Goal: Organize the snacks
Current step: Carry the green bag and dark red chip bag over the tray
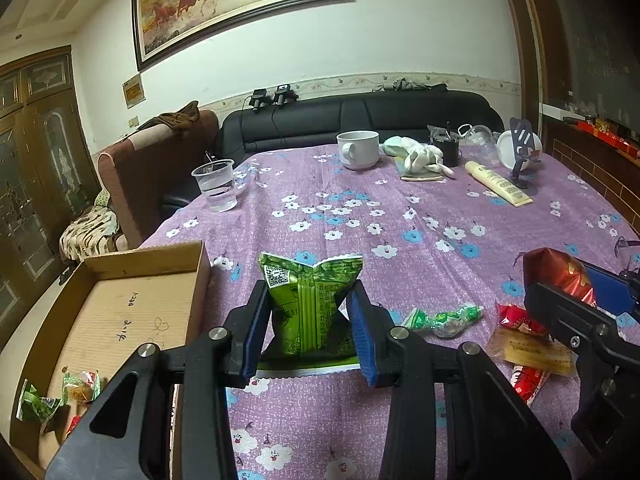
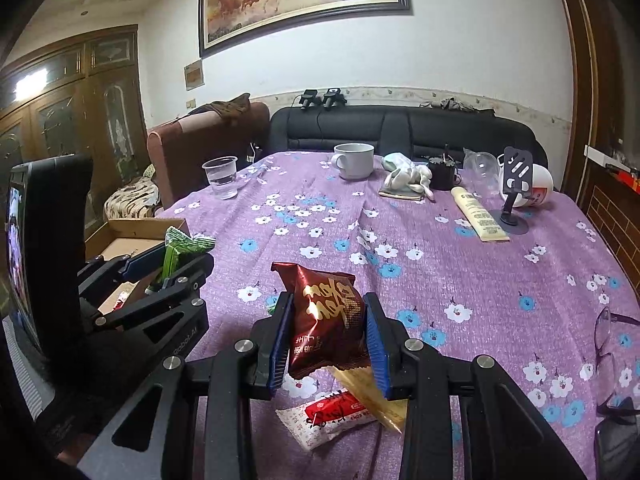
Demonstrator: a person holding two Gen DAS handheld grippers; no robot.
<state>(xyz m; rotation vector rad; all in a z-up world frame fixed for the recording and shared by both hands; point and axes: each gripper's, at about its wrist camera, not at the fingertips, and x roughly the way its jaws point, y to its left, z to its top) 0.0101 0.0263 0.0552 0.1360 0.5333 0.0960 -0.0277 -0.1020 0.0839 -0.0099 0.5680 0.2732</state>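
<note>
The right tool [image 2: 328, 334] grips a dark red snack packet [image 2: 324, 316] above the floral tablecloth [image 2: 460, 280].

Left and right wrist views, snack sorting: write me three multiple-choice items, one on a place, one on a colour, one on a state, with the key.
1. Where does the cardboard box sit relative to the left gripper?
A. to its left, at the table's edge
B. behind the white mug
C. on the black sofa

2. What colour is the packet in the right gripper?
A. green
B. dark red with gold lettering
C. plain white

3. What state is the left gripper in?
A. wide open, nothing between its pads
B. shut on a green snack packet
C. out of view

Key:
1 A, the box's wall shows left of the gripper in the left wrist view.
2 B, the dark red packet fills the jaws.
3 B, both blue pads press the green snack packet.
</note>
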